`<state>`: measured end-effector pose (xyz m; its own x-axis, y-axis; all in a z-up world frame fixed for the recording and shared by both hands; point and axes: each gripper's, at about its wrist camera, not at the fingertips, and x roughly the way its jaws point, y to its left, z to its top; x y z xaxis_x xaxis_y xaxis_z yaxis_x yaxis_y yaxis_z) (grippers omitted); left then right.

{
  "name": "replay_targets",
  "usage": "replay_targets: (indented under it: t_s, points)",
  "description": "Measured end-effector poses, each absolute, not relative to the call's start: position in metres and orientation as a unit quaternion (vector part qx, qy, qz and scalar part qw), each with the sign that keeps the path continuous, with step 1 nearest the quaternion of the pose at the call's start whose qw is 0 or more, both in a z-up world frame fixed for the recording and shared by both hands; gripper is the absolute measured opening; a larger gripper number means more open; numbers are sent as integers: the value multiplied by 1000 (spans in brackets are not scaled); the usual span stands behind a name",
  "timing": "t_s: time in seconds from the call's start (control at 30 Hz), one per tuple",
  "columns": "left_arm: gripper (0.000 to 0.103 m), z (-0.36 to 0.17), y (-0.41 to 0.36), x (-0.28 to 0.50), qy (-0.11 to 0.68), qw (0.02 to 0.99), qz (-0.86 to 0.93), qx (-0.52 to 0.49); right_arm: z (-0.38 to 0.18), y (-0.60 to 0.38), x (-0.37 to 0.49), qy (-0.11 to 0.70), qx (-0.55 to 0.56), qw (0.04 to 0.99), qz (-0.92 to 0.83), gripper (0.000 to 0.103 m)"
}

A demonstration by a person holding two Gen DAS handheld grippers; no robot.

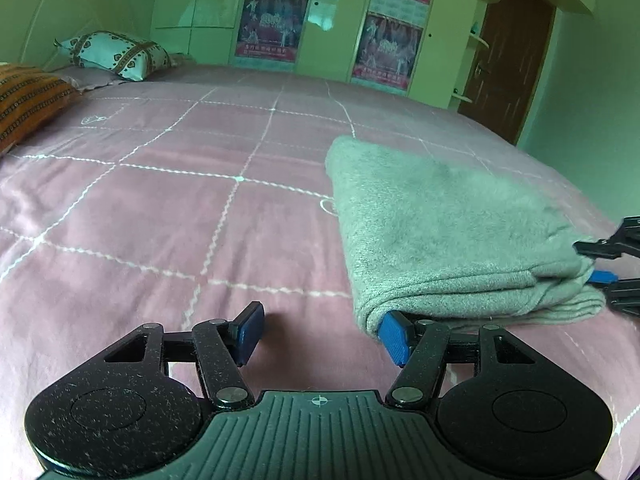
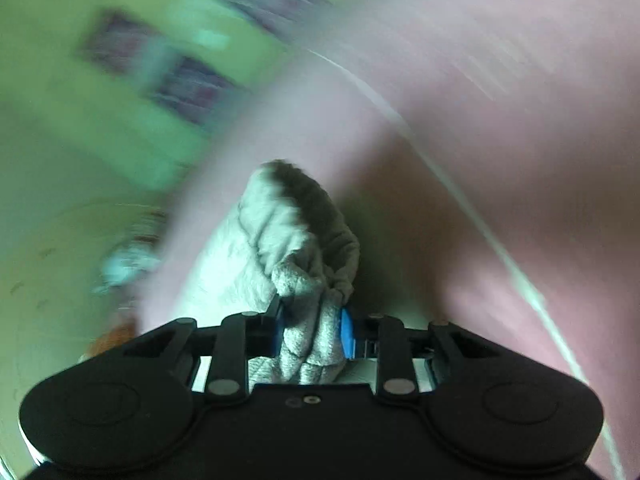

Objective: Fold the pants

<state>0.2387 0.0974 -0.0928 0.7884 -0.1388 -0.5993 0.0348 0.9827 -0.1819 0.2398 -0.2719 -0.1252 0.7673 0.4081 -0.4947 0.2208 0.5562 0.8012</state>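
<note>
The grey pants [image 1: 448, 236] lie folded into a thick block on the pink bedspread [image 1: 168, 216], right of centre in the left wrist view. My left gripper [image 1: 324, 334] is open at the fold's near left corner; its right blue pad [image 1: 394, 338] is tucked under the fabric edge and its left pad [image 1: 250, 330] is free. My right gripper [image 1: 600, 266] is at the fold's right end. In the blurred right wrist view my right gripper [image 2: 312, 330] is shut on a bunched wad of the grey pants [image 2: 296, 248].
Two pillows [image 1: 116, 54] [image 1: 28, 96] lie at the bed's far left. Green wardrobes with posters [image 1: 272, 24] stand behind the bed, and a brown door [image 1: 508, 56] is at the far right. The bedspread stretches left of the pants.
</note>
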Motion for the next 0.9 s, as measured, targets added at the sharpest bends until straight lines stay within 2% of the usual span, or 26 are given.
replay_targets:
  t_s: [0.13, 0.17, 0.3, 0.33, 0.47, 0.5, 0.67, 0.8, 0.9]
  points:
    - [64, -96, 100, 240, 328, 940, -47, -87, -121, -271, 239, 333, 462, 819, 72, 21]
    - [64, -96, 99, 240, 330, 939, -48, -83, -122, -274, 242, 338, 471, 811, 75, 25]
    - [71, -91, 109, 228, 347, 937, -34, -35, -119, -293, 231, 338, 456, 820, 75, 33]
    - [72, -91, 117, 223, 350, 936, -17, -25, -110, -295, 222, 332, 427, 838, 67, 40]
    - [74, -83, 158, 224, 341, 931, -2, -132, -90, -307, 201, 294, 357, 884, 61, 57]
    - [74, -79, 161, 229, 336, 930, -5, -146, -87, -309, 201, 286, 350, 890, 62, 59]
    - [75, -66, 151, 271, 311, 915, -58, -250, -67, -291, 224, 266, 321, 904, 93, 56]
    - [75, -57, 114, 265, 315, 928, -104, -167, -47, -262, 230, 247, 289, 914, 138, 56]
    - [75, -70, 104, 238, 324, 934, -90, -120, -49, -260, 226, 251, 301, 909, 141, 56]
